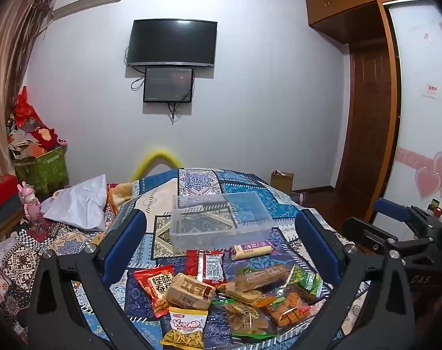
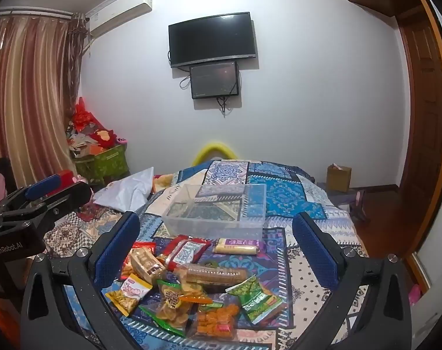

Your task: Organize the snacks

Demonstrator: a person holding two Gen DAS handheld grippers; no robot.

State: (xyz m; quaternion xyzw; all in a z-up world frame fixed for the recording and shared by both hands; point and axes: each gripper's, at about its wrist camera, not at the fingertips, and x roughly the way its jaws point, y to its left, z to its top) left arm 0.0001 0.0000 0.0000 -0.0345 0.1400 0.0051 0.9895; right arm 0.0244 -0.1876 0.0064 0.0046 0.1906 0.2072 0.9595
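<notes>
Pink hearts [image 1: 428, 175] show only from the left; both grippers' fingers [image 1: 124, 245] [image 2: 116, 250] spread wide.

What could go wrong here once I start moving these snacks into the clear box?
The snack packets overlap in a loose heap, so open tongs may pinch two at once or drag neighbours. The clear plastic box sits on a soft patterned quilt and may slide or tip if bumped. The clear-wrapped cracker roll could crush under a hard squeeze.

Black frames, blue ribbed fingers [image 1: 124, 242], silver screws.
</notes>
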